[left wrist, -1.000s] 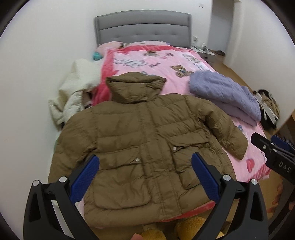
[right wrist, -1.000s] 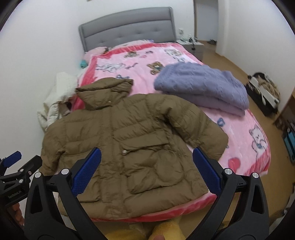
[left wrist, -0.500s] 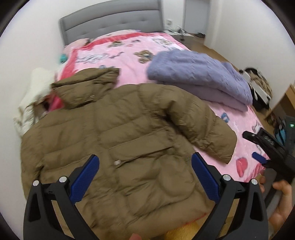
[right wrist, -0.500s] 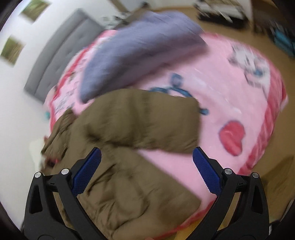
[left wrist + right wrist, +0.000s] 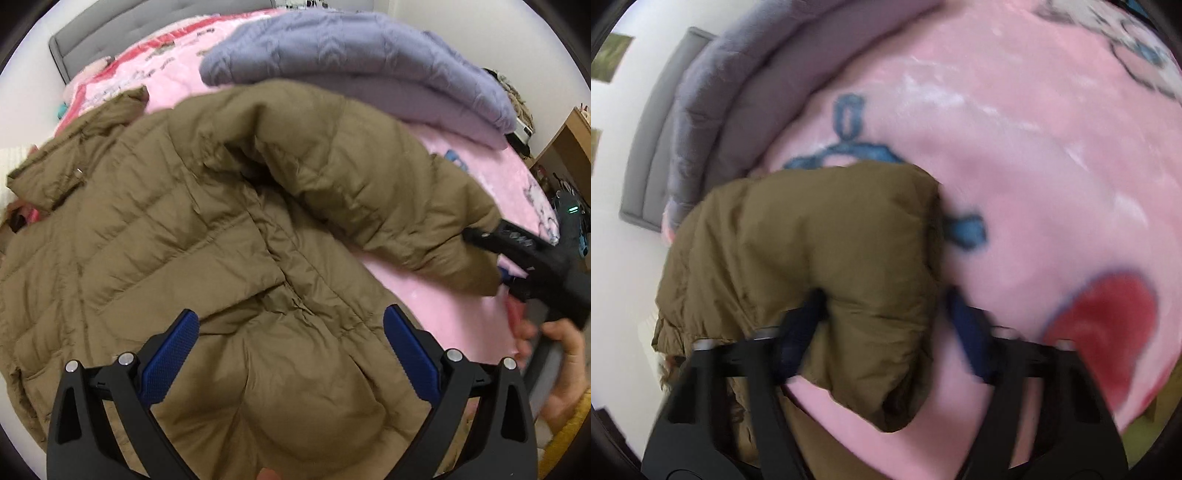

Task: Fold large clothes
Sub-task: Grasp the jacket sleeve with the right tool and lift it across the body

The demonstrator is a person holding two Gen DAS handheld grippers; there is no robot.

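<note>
A brown puffer jacket (image 5: 184, 229) lies front up on the pink bedspread (image 5: 443, 302), its hood toward the headboard. My left gripper (image 5: 291, 354) hangs open just above the jacket's lower front, nothing between its blue pads. The jacket's sleeve (image 5: 369, 177) reaches out to the right. My right gripper (image 5: 495, 258) is at its cuff. In the right wrist view the cuff (image 5: 820, 229) bulges between the closing jaws of the right gripper (image 5: 886, 314), and the left pad dents the fabric.
A folded purple blanket (image 5: 351, 48) lies beyond the sleeve, toward the grey headboard (image 5: 110, 26). White clothing (image 5: 11, 158) is heaped at the bed's left side. A person's hand (image 5: 565, 354) holds the right gripper. Wooden furniture (image 5: 576, 136) stands at the right.
Both grippers have come down close to the bed. The right gripper rolled, reached the sleeve cuff and narrowed its jaws around it. The left gripper stays open.
</note>
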